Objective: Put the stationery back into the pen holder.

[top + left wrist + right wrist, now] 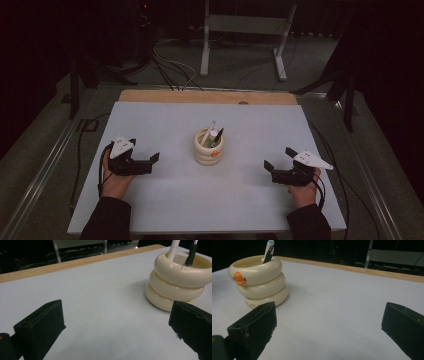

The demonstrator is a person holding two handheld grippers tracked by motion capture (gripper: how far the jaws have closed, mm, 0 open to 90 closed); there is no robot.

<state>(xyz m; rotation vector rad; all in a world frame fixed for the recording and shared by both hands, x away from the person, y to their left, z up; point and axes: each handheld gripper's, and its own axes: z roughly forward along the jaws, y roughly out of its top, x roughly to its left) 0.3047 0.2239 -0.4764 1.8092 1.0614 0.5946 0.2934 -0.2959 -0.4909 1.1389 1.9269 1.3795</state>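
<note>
A cream holder [208,148] shaped like three stacked rings stands at the middle of the white table top [165,200], with an orange beak mark [239,278] on its upper ring. Pens [212,134] stick up out of it, one white and one dark. My left gripper [146,151] rests on the table left of the holder [178,282], open, nothing between its jaws. My right gripper [279,157] lies to the right of the holder [258,281], open and empty too. Each gripper is a hand's width or more from the holder.
The white top lies on a wooden board whose far edge [207,96] shows. Metal rails [45,170] run along both sides. Cables [172,70] and a white frame stand [245,37] are on the floor beyond.
</note>
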